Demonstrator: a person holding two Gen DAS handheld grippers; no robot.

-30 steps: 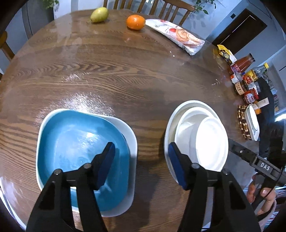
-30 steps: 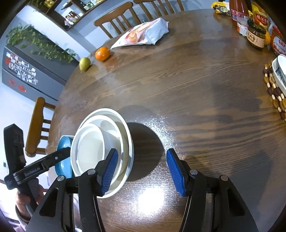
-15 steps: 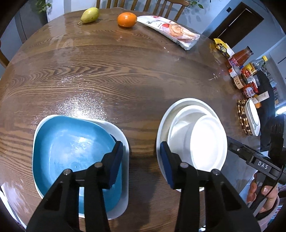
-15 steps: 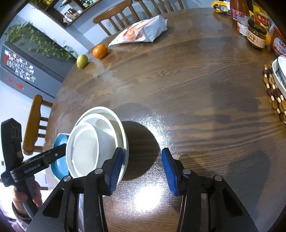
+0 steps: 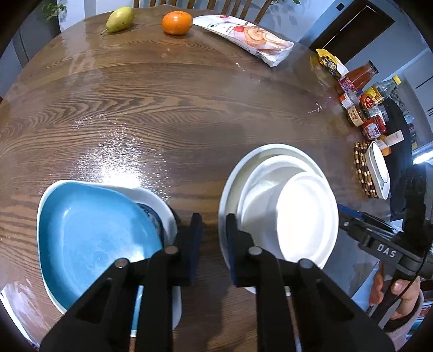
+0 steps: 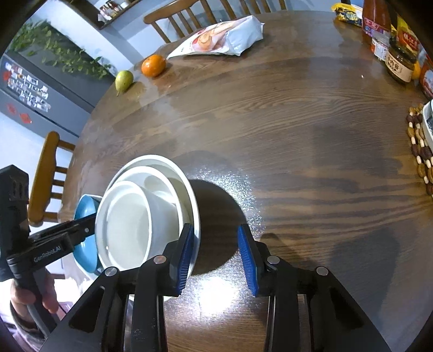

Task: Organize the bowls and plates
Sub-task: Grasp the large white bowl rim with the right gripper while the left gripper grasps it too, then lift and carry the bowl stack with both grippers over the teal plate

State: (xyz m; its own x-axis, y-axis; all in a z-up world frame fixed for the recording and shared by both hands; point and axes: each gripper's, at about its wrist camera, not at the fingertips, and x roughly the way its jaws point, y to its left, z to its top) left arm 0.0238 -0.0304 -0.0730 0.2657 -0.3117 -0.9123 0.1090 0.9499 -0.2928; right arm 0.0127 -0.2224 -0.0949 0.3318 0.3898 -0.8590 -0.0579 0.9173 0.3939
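A blue plate (image 5: 94, 238) lies on a white square plate (image 5: 159, 200) at the near left of the round wooden table (image 5: 162, 121). To its right stands a stack of white bowls (image 5: 286, 216) nested on a white plate (image 5: 230, 189). My left gripper (image 5: 213, 238) hangs over the bare strip between the two stacks. Its jaws are closing to a narrow gap with nothing between them. My right gripper (image 6: 216, 254) is at the right side of the white bowls (image 6: 135, 222), its left finger (image 6: 185, 251) in front of the plate rim. Its jaws are closing, with only table showing between them.
A pear (image 5: 119, 19), an orange (image 5: 177, 21) and a snack bag (image 5: 251, 40) lie at the far edge. Bottles and jars (image 5: 362, 108) and a white dish on a beaded mat (image 5: 376, 168) crowd the right edge. Wooden chairs (image 6: 43, 176) stand around the table.
Both grippers' jaws have narrowed. The left pads, earlier spread over the blue plate and the white stack, now stand close together between the stacks. Neither hand has shifted noticeably.
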